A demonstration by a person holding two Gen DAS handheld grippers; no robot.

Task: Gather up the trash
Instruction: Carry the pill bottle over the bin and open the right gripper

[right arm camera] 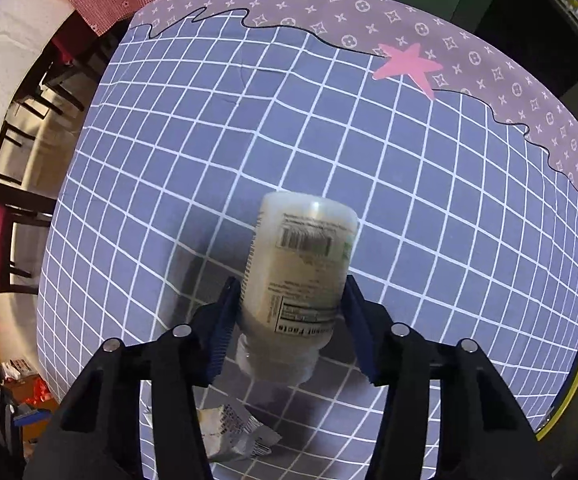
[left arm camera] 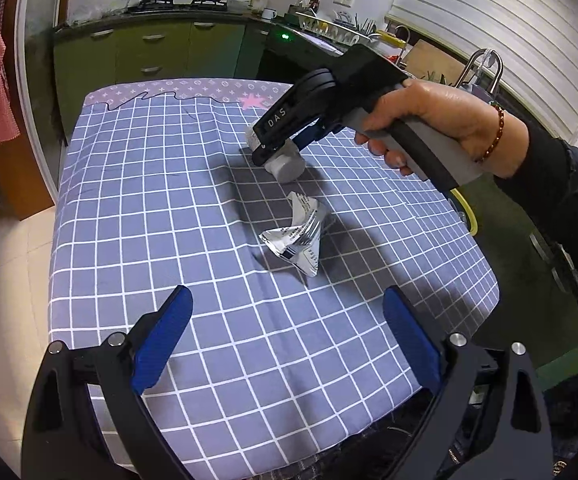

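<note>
A pale plastic bottle (left arm camera: 285, 164) with a printed label lies on its side on the blue checked tablecloth (left arm camera: 149, 200). My right gripper (left arm camera: 277, 148), held by a person's hand (left arm camera: 429, 124), points steeply down over it. In the right wrist view the bottle (right arm camera: 301, 272) fills the gap of the right gripper (right arm camera: 289, 284), and both blue pads (right arm camera: 225, 320) press its sides. A crumpled silver wrapper (left arm camera: 295, 236) lies nearer me, also in the right wrist view (right arm camera: 237, 436). My left gripper (left arm camera: 287, 296) hangs open above the table's near part, nothing between its fingers.
The cloth's far strip is mauve with a pink star (right arm camera: 409, 66). A yellow-rimmed round object (left arm camera: 469, 212) stands beside the table's right edge. Green kitchen cabinets (left arm camera: 149, 52) with pots on a stove run along the back. Dark chairs (right arm camera: 21, 160) stand off the left side.
</note>
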